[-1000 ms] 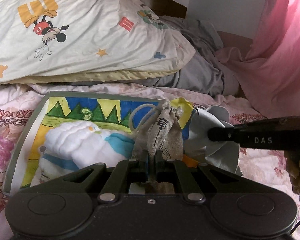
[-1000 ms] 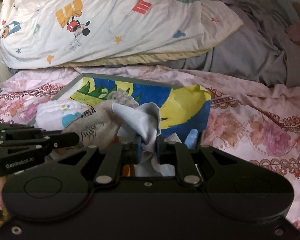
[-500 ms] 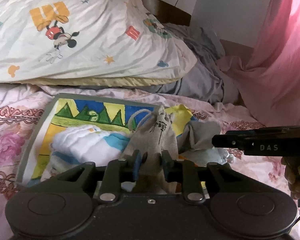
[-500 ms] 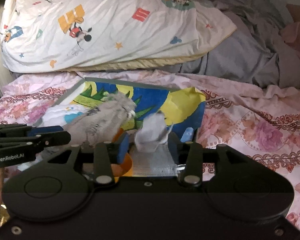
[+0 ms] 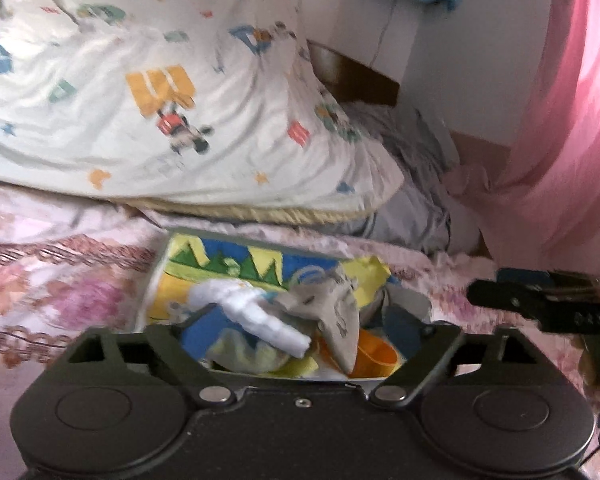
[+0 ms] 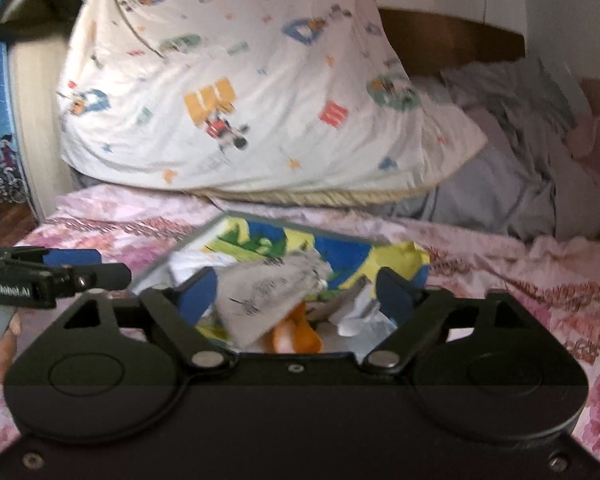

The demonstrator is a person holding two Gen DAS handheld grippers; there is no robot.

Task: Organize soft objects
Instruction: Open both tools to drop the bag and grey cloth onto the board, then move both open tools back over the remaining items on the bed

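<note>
A box sits on the bed, in front of a quilt heaped at the back. In the box, a towel lies left, a pouch in the middle over a cup, and a cloth right. Rumpled bedding lies behind and right of the box. A curtain hangs far right.
</note>
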